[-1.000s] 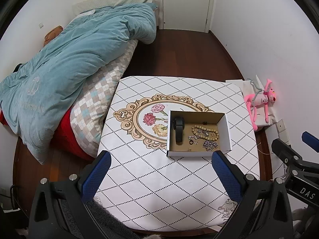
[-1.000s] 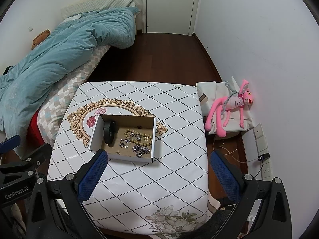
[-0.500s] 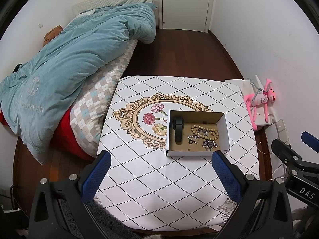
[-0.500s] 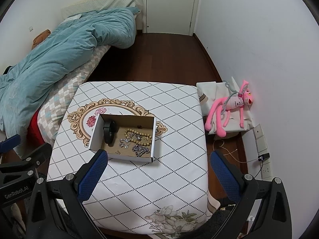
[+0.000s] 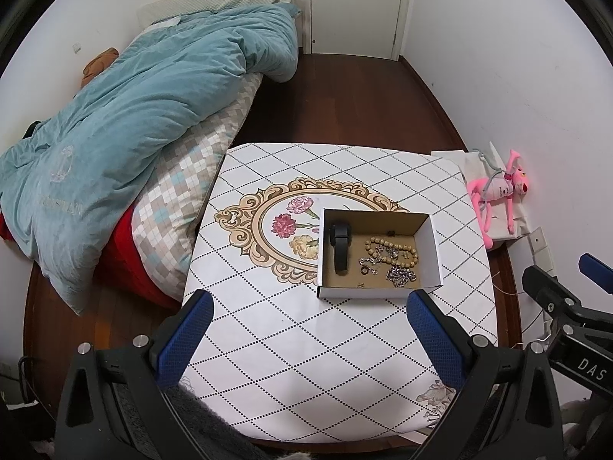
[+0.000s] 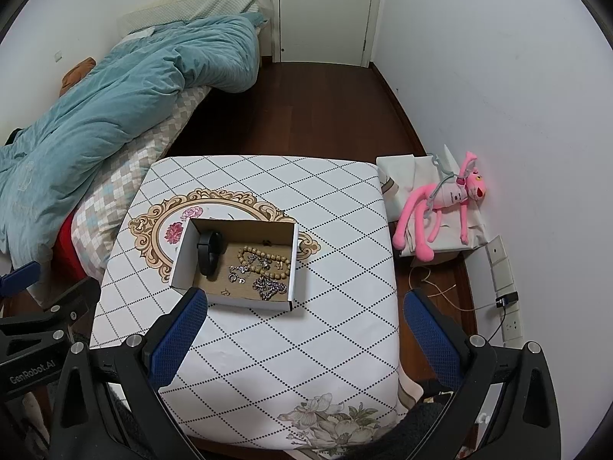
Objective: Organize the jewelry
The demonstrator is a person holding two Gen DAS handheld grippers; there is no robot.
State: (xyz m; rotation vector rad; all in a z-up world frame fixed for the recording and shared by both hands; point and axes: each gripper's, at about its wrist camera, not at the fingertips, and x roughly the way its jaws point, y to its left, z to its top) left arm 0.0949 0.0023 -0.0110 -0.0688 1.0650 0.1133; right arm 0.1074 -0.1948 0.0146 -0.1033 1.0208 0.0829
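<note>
Nothing has moved since the earlier frame: both the left gripper (image 5: 306,329) and the right gripper (image 6: 302,326) hover with wide, empty jaws above the counter (image 6: 337,345). All jewelry, the bead bracelet (image 6: 260,258) among it, lies in the box (image 6: 237,264); any pick needs a slow, straight descent.

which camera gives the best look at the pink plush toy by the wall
The right wrist view. There the pink plush toy lies whole and large, limbs spread across the white bag beside the table. In the left wrist view the toy sits near the right edge, smaller and squeezed by the fisheye.
</note>
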